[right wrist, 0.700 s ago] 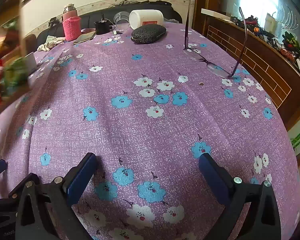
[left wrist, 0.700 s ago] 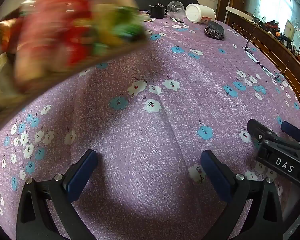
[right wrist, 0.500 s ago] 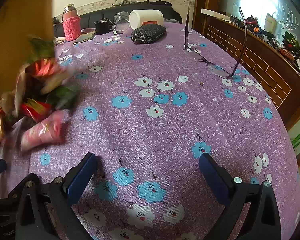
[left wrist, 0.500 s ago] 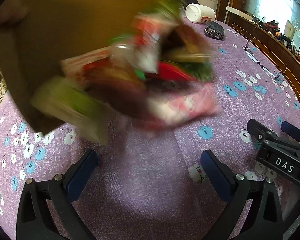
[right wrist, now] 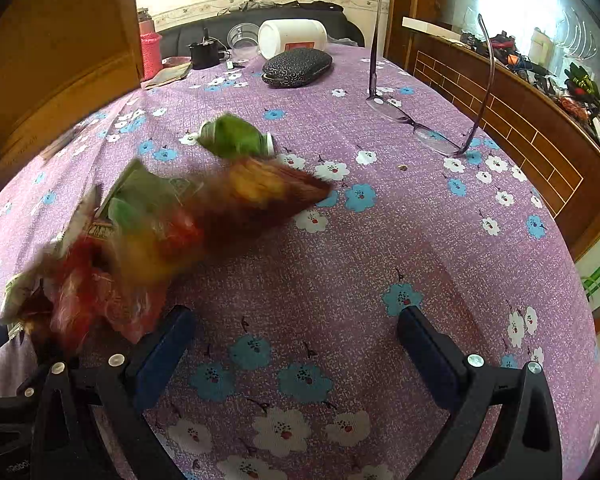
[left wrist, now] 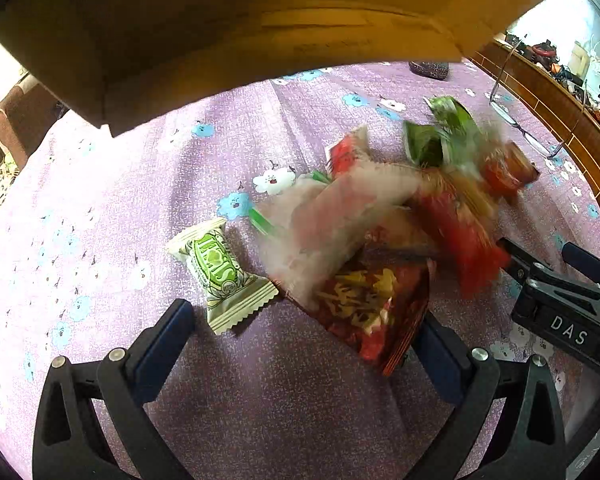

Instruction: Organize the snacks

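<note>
Blue-padded jaws stand wide and empty on both tools: the left gripper (left wrist: 300,340) low over the purple floral tablecloth (left wrist: 100,208), the right gripper (right wrist: 296,344) just beside it. Snack packets (left wrist: 380,240) lie heaped and blurred right before the left one, a green-and-cream candy packet (left wrist: 220,272) nearest, under a tilted cardboard box (left wrist: 240,20). Best wait till the heap settles, then take that loose packet by its flat middle.
</note>
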Available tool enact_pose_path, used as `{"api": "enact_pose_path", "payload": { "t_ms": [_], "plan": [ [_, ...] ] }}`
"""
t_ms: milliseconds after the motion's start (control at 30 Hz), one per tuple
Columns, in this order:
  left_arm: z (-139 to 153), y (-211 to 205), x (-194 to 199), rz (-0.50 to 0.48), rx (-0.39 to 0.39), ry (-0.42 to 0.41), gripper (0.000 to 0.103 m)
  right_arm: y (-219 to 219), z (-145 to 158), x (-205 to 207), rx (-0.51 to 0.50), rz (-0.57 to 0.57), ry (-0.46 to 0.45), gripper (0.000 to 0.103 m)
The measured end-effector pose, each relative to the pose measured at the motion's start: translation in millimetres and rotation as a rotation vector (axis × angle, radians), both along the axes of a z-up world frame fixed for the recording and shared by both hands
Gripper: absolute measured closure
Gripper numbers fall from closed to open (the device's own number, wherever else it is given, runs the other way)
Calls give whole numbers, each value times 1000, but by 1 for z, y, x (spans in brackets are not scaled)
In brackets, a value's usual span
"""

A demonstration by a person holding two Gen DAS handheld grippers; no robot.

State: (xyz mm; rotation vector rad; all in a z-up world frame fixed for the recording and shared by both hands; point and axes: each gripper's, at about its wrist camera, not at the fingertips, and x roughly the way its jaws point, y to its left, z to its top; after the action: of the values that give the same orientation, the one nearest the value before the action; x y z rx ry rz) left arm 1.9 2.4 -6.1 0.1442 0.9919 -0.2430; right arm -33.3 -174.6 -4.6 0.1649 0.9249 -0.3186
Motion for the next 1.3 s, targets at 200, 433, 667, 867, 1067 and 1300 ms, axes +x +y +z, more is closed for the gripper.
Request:
{"api": "enact_pose_path", "payload": {
  "t_ms": [200,433,667,867,1067,1300],
  "plan": [
    [1,-2,-3,0,0,-1,0,-1,1,-6,1,0,0,1],
    [1,-2,-2,0,0,-1,0,-1,1,-5,1,0,0,1],
    [1,-2,-2,0,0,-1,0,-1,1,-5,1,0,0,1],
    [1,-3,-2,0,0,0,0,-1,0,-5,1,0,1,1],
    [0,-2,-2,0,0,-1,0,-1,1,-4,1,0,0,1],
    [0,-2,-2,6,-1,-1,0,-1,0,-4,1,0,1,1]
  ]
}}
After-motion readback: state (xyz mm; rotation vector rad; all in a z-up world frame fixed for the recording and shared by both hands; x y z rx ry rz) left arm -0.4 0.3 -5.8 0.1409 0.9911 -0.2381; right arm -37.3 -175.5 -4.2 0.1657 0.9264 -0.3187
